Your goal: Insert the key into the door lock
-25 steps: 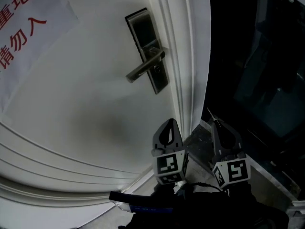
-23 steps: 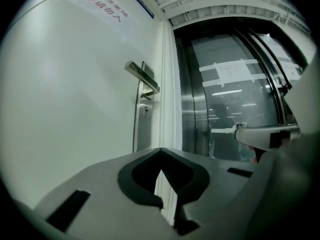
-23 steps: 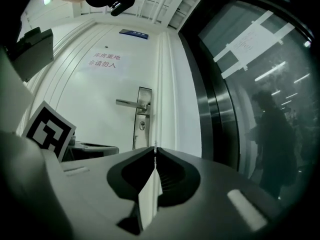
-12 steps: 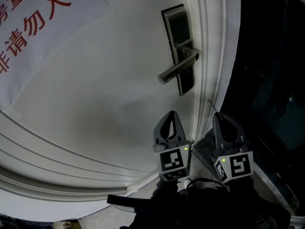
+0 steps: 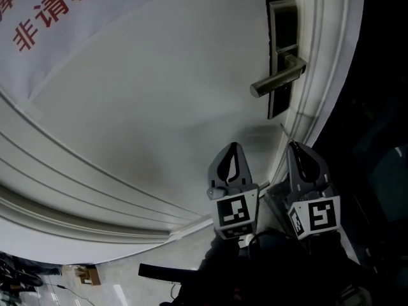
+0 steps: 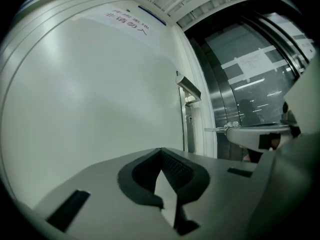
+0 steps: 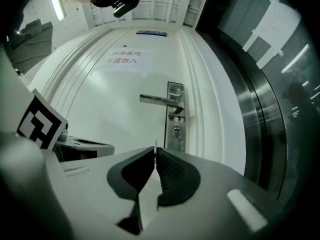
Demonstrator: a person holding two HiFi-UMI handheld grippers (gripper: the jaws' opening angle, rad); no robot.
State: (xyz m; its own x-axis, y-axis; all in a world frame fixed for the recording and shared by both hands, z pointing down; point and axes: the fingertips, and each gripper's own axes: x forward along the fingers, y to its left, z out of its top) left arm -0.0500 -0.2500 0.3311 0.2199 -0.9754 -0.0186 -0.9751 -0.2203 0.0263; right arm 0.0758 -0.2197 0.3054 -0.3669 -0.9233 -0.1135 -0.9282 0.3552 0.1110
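Low in the head view, both grippers are side by side in front of the white door. The right gripper pinches a thin key, whose tip pokes past the closed jaws and is clear of the lock at upper right. The keyhole sits below the handle. The left gripper is pressed together on nothing.

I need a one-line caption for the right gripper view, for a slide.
Right hand-held gripper pinches a key, not yet at the keyhole below the lever handle.
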